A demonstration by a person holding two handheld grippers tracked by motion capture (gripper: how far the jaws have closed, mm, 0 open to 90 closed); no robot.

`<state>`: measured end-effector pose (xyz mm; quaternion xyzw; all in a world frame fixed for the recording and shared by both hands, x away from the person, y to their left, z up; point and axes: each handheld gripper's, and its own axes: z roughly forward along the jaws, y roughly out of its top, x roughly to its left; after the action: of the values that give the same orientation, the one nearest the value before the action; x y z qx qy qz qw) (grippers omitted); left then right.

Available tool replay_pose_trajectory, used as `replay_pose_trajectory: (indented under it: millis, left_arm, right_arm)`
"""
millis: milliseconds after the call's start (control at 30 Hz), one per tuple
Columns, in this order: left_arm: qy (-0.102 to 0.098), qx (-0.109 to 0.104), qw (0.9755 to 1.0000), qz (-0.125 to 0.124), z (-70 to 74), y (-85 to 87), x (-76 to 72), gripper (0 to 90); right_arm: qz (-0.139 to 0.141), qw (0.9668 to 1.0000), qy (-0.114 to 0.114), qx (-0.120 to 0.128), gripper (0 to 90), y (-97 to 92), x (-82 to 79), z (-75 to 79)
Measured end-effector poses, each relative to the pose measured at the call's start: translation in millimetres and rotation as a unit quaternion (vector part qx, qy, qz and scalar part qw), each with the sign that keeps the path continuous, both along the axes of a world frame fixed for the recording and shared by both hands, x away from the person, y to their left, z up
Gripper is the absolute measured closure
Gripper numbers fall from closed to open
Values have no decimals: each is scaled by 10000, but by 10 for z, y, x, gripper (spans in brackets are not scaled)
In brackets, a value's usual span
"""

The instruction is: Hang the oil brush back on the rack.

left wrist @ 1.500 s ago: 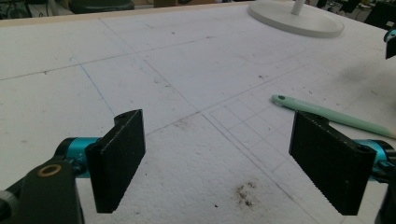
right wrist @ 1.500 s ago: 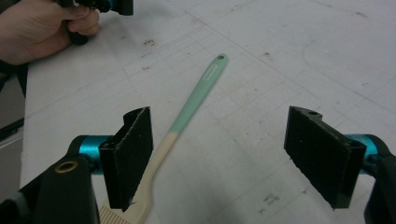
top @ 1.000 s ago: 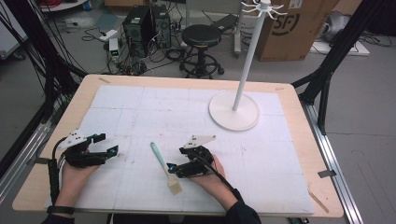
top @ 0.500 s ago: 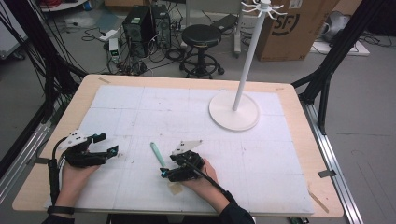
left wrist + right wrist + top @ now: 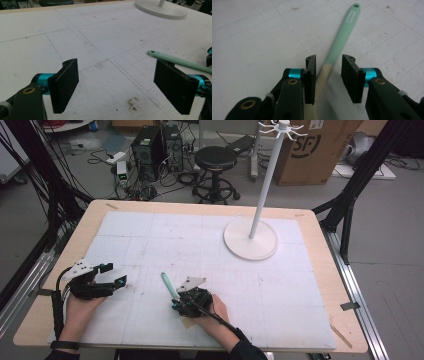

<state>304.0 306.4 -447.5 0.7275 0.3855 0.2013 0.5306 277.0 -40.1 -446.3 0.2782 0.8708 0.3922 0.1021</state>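
Observation:
A spatula [image 5: 167, 284] with a mint-green handle and a pale beige lower part lies on the white gridded mat near the front middle. My right gripper [image 5: 176, 305] sits over its lower part. In the right gripper view the jaws stand on either side of the spatula [image 5: 339, 42], where green meets beige. My right gripper [image 5: 328, 72] is partly open, with a gap left on the right side. My left gripper [image 5: 114, 274] rests open at the front left, its jaws wide apart [image 5: 116, 82] with nothing between them. The spatula's green end [image 5: 175, 60] lies off to its right.
A white stand with a round base [image 5: 250, 240] and a tall pole topped with hooks stands at the back right of the mat; its base [image 5: 160, 8] shows far off in the left gripper view. The wooden table edge [image 5: 310, 215] frames the mat.
My right gripper has moved left from beside the spatula and now straddles its handle. The left gripper has stayed where it was, open.

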Motion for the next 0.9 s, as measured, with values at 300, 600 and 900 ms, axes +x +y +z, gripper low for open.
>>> replay_pose_trajectory:
  millis: [300, 600, 900]
  left_arm:
    - [15, 19, 10000, 25, -1, -3, 2, 214]
    - [4, 70, 10000, 17, 0, -9, 0, 218]
    - [8, 87, 10000, 28, -1, -15, -1, 223]
  right_arm:
    - [-173, 9998, -21, -82, 769, 53, -60, 9]
    - [-391, 9985, 382, -26, 805, 51, 2, 46]
    - [-432, 9976, 546, 38, 829, -4, 66, 54]
